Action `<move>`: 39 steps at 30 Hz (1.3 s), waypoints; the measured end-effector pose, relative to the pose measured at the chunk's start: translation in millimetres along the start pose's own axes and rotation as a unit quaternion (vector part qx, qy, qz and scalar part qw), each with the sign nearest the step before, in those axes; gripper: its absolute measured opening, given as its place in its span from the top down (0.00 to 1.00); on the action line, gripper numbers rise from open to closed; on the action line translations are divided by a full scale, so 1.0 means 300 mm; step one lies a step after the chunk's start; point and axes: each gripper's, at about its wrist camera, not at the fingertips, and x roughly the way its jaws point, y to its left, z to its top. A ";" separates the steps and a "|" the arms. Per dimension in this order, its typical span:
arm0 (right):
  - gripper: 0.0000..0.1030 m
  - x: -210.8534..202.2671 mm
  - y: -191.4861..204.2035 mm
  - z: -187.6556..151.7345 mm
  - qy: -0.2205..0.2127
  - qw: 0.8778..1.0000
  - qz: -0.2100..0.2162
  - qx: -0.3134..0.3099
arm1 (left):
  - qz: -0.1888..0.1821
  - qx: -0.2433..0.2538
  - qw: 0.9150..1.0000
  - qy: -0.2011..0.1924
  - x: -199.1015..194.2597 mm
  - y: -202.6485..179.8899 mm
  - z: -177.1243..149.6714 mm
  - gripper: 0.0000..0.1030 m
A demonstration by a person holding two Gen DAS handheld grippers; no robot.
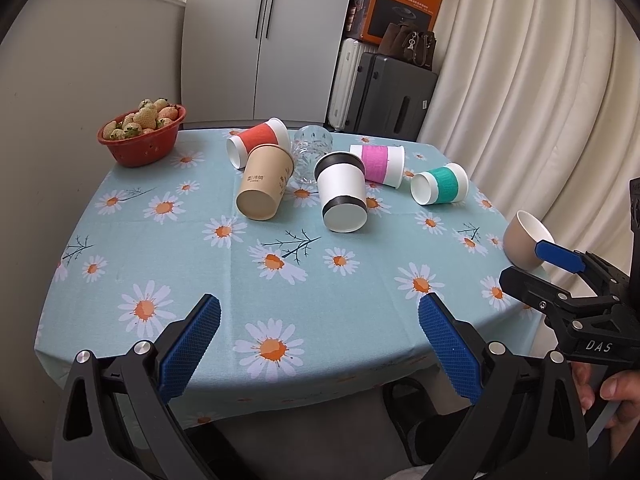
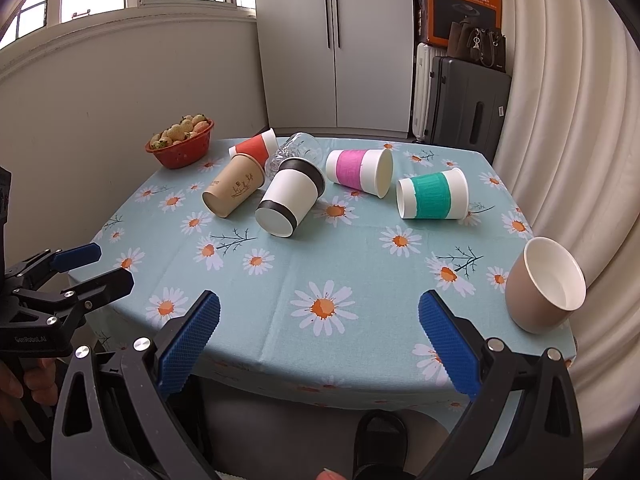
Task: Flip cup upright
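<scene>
Nothing flipped yet, I reckon: all cups lie on their sides on the daisy tablecloth [image 2: 320,264]. Nearest my right gripper [image 2: 319,330] is the tan ceramic cup [image 2: 536,300], at the table's right edge. Left gripper [image 1: 319,330] & right both wide open, holding nothing.

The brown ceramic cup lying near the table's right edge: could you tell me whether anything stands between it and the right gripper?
Nothing visible does. The brown ceramic cup lies on its side, alone near the table edge, with only bare cloth between it and the open right gripper. The nearest other cup, the green-banded cup, lies well behind it.
</scene>
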 end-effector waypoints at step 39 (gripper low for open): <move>0.32 0.764 -0.009 0.493 0.259 0.952 0.079 0.141 | 0.008 -0.039 0.999 0.007 0.078 0.092 0.053 0.06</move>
